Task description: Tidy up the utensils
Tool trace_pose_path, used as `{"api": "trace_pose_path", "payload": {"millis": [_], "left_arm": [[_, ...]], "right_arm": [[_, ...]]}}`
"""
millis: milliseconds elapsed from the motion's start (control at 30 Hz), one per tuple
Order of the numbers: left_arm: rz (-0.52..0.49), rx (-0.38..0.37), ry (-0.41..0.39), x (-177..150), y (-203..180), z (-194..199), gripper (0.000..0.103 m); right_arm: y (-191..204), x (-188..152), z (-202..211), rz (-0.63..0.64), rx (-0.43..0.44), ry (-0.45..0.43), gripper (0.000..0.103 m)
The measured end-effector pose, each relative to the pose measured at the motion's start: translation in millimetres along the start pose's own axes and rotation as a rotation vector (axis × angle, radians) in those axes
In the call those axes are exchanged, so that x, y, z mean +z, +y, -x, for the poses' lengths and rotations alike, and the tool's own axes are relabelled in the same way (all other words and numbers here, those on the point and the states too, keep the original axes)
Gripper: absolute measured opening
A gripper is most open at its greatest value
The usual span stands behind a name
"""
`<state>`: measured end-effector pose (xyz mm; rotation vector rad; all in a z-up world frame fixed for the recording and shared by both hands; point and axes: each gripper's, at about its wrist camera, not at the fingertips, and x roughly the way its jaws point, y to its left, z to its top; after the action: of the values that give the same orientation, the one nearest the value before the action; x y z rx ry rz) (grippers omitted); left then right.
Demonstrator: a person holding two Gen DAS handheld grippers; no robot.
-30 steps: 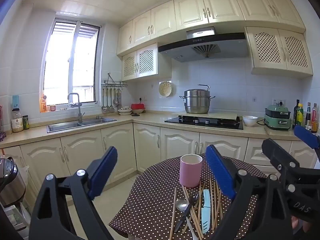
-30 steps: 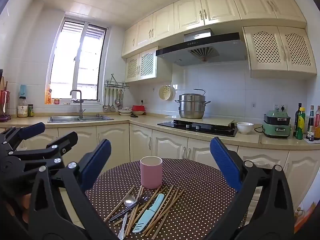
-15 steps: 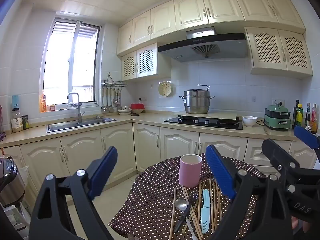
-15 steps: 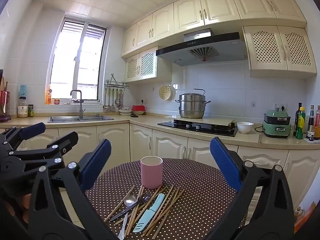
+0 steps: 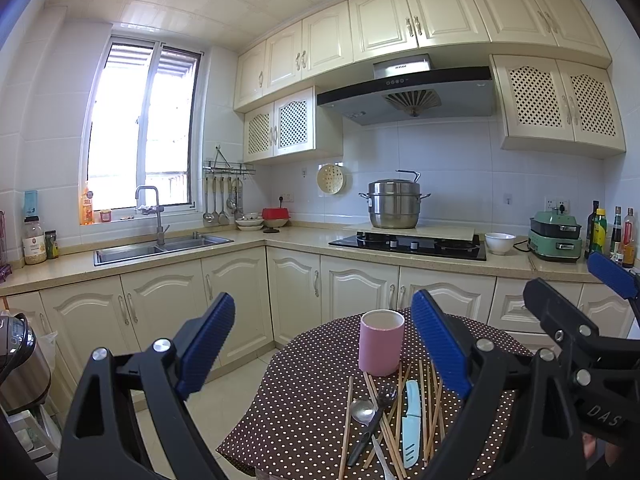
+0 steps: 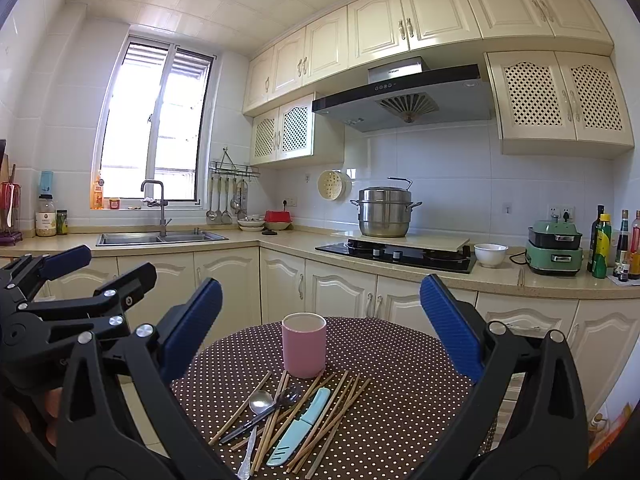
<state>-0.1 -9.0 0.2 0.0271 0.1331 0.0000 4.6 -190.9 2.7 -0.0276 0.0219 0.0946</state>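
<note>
While both tongs [image 6: 320, 328] gape, utensils [image 6: 288, 416] lie below, untouched.

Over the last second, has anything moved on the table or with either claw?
Nothing visibly changed. Both claws, left and right, hang open and empty above the table; the pink cup stands upright, with the chopsticks, spoons and light blue knife loose in front of it.
</note>
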Motion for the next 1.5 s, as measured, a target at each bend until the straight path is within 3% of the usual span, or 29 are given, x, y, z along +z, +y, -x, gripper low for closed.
{"api": "trace_pose_path", "payload": {"millis": [1500], "left_arm": [[0.000,-0.003,0.003,3.1,6.9,2.4,0.088]], "right_arm": [[-0.6,-2.2,-3.3,-0.007,0.000,0.011,0.097]]}}
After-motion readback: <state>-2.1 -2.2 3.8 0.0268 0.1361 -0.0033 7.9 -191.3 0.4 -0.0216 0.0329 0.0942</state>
